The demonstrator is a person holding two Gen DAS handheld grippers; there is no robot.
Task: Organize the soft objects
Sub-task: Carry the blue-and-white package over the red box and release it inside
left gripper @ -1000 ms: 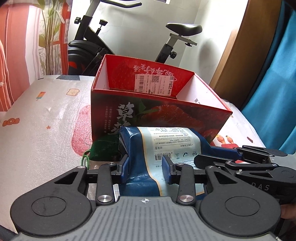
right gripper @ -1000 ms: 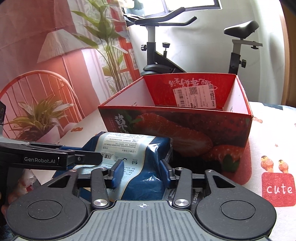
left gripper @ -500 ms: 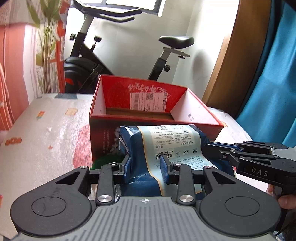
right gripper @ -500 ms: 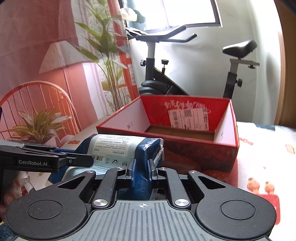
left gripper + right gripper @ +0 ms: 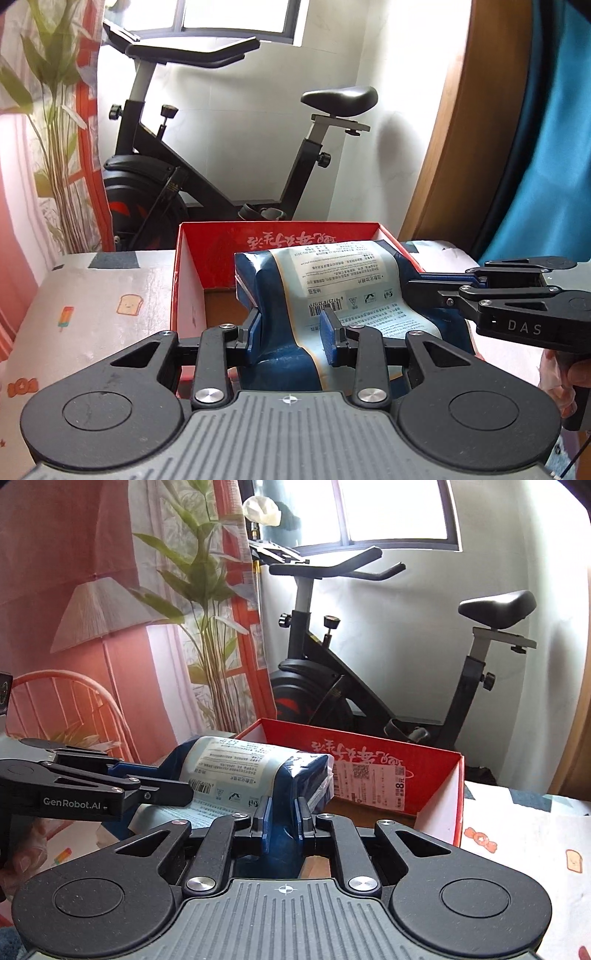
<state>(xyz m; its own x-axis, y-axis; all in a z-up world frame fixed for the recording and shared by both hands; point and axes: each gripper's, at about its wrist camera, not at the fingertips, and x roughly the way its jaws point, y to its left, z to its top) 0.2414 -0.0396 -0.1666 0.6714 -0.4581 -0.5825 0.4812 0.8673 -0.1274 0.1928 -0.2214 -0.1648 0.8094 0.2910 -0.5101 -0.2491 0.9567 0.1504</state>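
Note:
A soft blue packet with a pale printed label (image 5: 332, 280) hangs in the air, held by both grippers. My left gripper (image 5: 291, 336) is shut on its near end, blue pads pressing the film. My right gripper (image 5: 282, 819) is shut on the packet (image 5: 251, 768) at its other end, pinching it narrow. In the left wrist view the right gripper (image 5: 461, 284) comes in from the right side. The packet is over the near edge of the open red strawberry box (image 5: 192, 266), partly above its inside. The same box (image 5: 439, 775) lies just beyond the packet in the right wrist view.
The box stands on a table with a white cartoon-print cloth (image 5: 92, 302). An exercise bike (image 5: 207, 162) stands behind the table by the wall. A plant-print curtain (image 5: 110, 609) hangs on the left, a blue curtain (image 5: 554, 147) and wooden frame on the right.
Both grippers have lifted the packet off the table and carried it forward over the box's near edge. The right gripper's jaws have pinched in tighter on the packet.

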